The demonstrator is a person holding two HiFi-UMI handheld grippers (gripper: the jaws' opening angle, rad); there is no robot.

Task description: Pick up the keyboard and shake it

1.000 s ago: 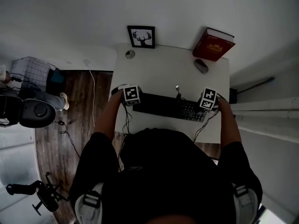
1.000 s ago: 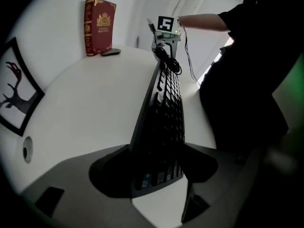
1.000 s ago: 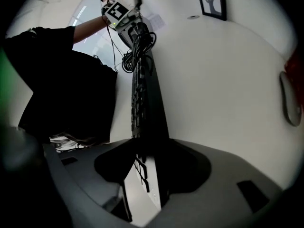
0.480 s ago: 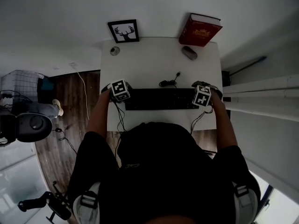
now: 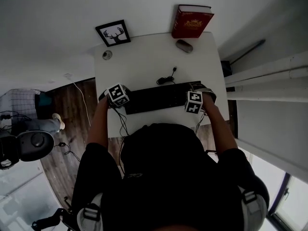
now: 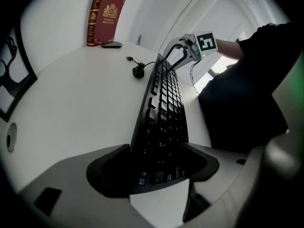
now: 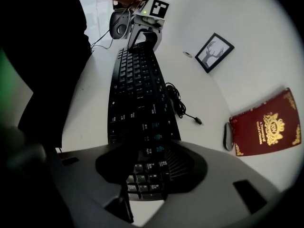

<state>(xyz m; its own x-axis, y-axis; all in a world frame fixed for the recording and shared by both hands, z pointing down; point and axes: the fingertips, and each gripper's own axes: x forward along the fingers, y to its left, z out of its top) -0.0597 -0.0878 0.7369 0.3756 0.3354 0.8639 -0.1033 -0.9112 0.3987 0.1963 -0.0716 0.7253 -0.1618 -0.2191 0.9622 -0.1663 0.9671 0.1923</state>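
Head view: the black keyboard spans the front part of the white desk, with a gripper at each end. The left gripper clamps the keyboard's left end. The right gripper, whose jaws have just been closing, grasps the number-pad end.
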